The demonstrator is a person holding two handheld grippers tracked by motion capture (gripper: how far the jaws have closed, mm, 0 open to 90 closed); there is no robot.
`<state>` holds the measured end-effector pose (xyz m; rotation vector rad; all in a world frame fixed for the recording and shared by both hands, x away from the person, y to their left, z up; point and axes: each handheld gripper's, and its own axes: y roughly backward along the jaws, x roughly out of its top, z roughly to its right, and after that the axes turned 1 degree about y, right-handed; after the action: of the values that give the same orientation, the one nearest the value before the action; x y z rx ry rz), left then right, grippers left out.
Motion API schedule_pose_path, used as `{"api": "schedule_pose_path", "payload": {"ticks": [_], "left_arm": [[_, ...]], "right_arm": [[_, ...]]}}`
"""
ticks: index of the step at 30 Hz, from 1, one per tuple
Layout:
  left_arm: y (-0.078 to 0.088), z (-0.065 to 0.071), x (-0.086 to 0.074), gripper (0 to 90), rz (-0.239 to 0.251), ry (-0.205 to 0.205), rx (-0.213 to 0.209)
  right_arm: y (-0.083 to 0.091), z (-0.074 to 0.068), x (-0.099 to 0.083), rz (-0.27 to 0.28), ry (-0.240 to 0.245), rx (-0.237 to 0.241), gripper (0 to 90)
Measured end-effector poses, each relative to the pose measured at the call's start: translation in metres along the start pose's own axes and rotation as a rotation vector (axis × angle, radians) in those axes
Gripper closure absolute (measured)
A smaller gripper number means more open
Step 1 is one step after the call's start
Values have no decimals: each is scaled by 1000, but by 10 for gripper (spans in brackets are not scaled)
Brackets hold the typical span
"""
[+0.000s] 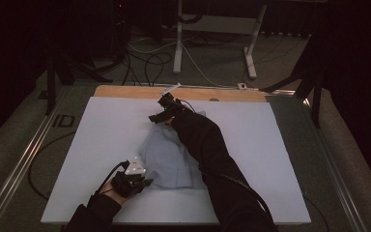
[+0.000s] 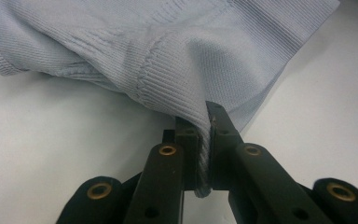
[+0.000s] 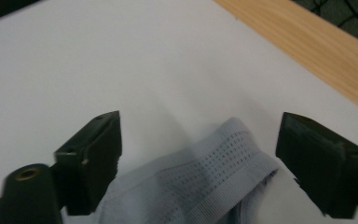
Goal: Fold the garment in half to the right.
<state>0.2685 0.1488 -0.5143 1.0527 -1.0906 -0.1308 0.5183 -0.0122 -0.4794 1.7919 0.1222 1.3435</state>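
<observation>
- Left gripper (image 1: 142,182), one, near left, forearm low: jaws clamped on ribbed edge of the one pale blue knitted garment (image 2: 168,56).
- Garment, crumpled at centre of white board (image 1: 101,145).
- Right gripper (image 1: 160,116), one, arm stretched far across the garment: jaws wide apart, holding nothing, garment's ribbed corner (image 3: 228,158) between them.

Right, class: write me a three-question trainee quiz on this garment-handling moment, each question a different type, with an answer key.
1. True or false: the left gripper has its fingers shut on a ribbed edge of the pale blue garment.
2. The right gripper is: A) shut on the garment; B) open, with a garment edge lying between its fingers; C) holding a cable.
3. Fill in: the garment lies on a ____ board, with a wooden strip along its far edge.

Key: 1 true; 2 B; 3 white.
</observation>
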Motion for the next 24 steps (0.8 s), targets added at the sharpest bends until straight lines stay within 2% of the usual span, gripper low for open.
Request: {"api": "schedule_pose_path", "payload": {"ticks": [3, 6, 8, 13, 18, 20, 21, 24], "left_arm": [[-1, 0, -1, 870, -1, 1, -1], [0, -1, -1, 871, 0, 4, -3], [-1, -1, -1, 871, -3, 2, -2], [-1, -2, -1, 871, 1, 4, -6], [0, -2, -2, 871, 2, 5, -7], [0, -2, -2, 871, 2, 3, -7], [0, -2, -2, 871, 1, 3, -9], [0, -2, -2, 871, 1, 2, -7]], "right_arm": [[-6, 1, 0, -36, -21, -34, 227], [-14, 2, 1, -75, -33, -70, 254], [-18, 2, 1, -88, -56, -89, 289], [-29, 1, 4, -125, -69, -146, 360], [-38, 1, 8, -153, -66, -188, 423], [-40, 1, 8, -156, -71, -183, 428], [-45, 0, 9, -184, -50, -194, 463], [-50, 0, 8, -201, -38, -198, 495]]}}
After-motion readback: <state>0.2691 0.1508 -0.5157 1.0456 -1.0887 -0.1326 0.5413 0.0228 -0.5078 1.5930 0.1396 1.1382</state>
